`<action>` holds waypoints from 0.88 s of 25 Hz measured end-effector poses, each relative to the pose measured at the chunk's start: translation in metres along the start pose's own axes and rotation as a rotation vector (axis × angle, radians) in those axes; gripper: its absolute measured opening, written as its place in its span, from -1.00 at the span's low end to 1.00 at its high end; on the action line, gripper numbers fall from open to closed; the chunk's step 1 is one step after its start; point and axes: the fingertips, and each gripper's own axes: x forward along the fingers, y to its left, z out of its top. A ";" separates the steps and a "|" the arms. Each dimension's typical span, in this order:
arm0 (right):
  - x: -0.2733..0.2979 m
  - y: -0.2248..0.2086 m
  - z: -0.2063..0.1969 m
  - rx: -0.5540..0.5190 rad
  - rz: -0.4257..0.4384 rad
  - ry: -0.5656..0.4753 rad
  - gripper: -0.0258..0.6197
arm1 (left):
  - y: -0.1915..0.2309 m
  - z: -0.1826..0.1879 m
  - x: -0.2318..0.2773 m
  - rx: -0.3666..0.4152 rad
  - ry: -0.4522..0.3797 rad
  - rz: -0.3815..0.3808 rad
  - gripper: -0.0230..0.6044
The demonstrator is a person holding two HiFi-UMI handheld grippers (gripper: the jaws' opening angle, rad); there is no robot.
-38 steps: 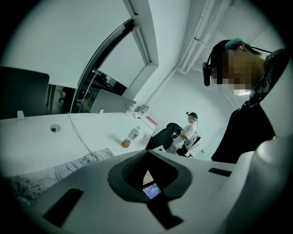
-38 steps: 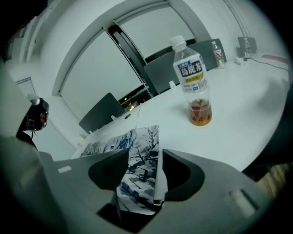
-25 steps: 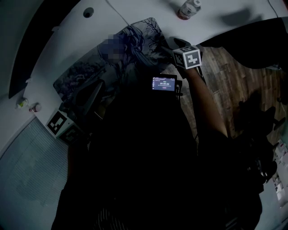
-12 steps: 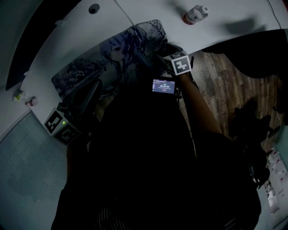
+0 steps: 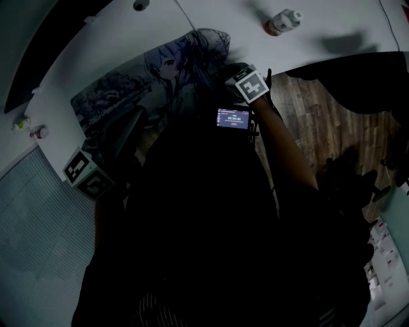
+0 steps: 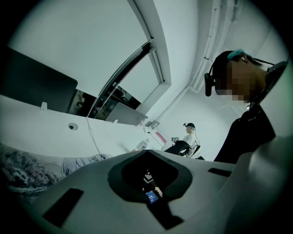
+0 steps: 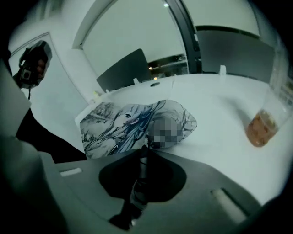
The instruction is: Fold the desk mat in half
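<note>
The desk mat [image 5: 128,89], printed with an anime figure, lies on the white desk [image 5: 211,13]. My right gripper [image 5: 229,75], with its marker cube on top, is at the mat's right end. In the right gripper view its jaws are closing on the near edge of the mat [image 7: 132,121], and the gripper [image 7: 144,153] pinches that edge. My left gripper [image 5: 128,124] hangs over the mat's left near part. In the left gripper view the mat [image 6: 27,167] shows low at the left, and I see nothing between that gripper's [image 6: 147,176] jaws.
A bottle [image 5: 281,21] with brownish liquid lies on the desk beyond the mat's right end, also in the right gripper view [image 7: 262,128]. Small bottles [image 5: 38,132] stand at the desk's left edge. A lit screen [image 5: 232,118] sits at the person's chest. Wooden floor [image 5: 326,121] is at the right.
My right gripper has moved left onto the mat's right end and its jaws have come together. The left gripper has stayed in about the same place.
</note>
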 end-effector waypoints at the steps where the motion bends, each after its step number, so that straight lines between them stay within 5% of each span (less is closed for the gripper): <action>1: -0.005 0.003 0.003 -0.032 0.003 -0.007 -0.84 | 0.002 -0.001 -0.003 -0.010 -0.010 0.009 -0.90; 14: -0.047 0.038 0.053 -0.028 0.101 -0.130 -0.85 | 0.014 -0.013 -0.023 -0.083 -0.091 0.038 -0.90; 22: -0.071 0.054 0.077 -0.013 0.080 -0.203 -0.85 | 0.012 -0.007 -0.022 -0.048 -0.074 -0.041 -0.90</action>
